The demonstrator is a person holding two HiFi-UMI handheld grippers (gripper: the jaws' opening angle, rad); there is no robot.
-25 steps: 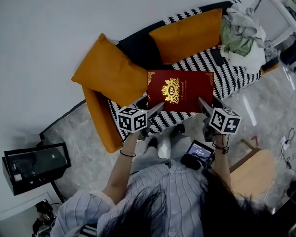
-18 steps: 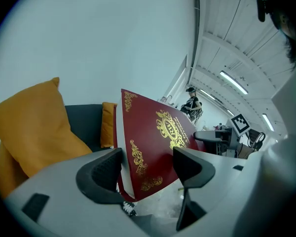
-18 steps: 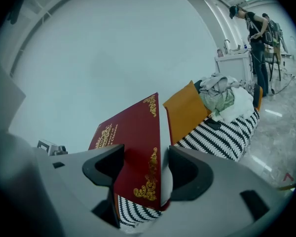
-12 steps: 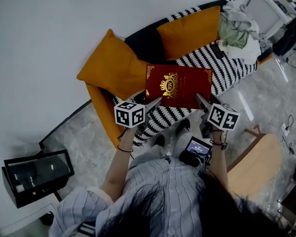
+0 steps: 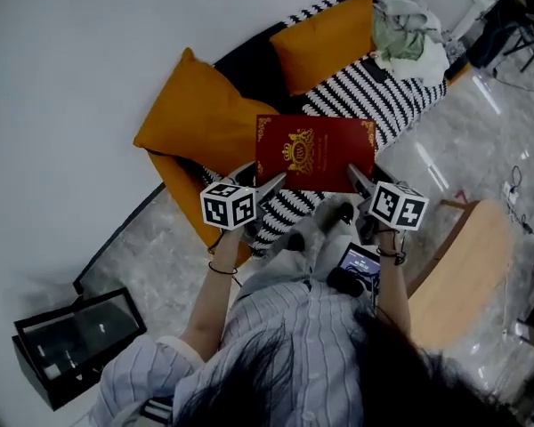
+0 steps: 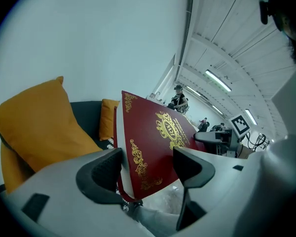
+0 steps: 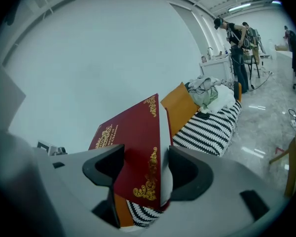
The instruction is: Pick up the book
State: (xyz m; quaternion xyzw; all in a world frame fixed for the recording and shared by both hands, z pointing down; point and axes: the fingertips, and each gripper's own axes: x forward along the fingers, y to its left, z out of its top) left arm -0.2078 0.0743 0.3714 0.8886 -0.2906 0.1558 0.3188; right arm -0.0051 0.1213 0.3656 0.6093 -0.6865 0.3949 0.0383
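A dark red book (image 5: 316,152) with gold ornament hangs in the air in front of the sofa, cover up. My left gripper (image 5: 263,182) is shut on its near left corner, and my right gripper (image 5: 361,177) is shut on its near right corner. In the left gripper view the book (image 6: 158,142) stands tilted between the jaws of the left gripper (image 6: 148,164). The right gripper view shows the book (image 7: 133,142) edge-on, with the right gripper (image 7: 140,169) clamped on cover and pages.
Behind the book is a sofa with a black-and-white striped seat (image 5: 374,96), two orange cushions (image 5: 200,118) (image 5: 325,38) and a heap of clothes (image 5: 405,38). A wooden chair (image 5: 467,274) stands at the right, a black box (image 5: 71,345) on the floor at the left.
The book stays gripped at both corners. It and the grippers have shifted slightly left and up in the head view, and the sofa has slid towards the top of the picture.
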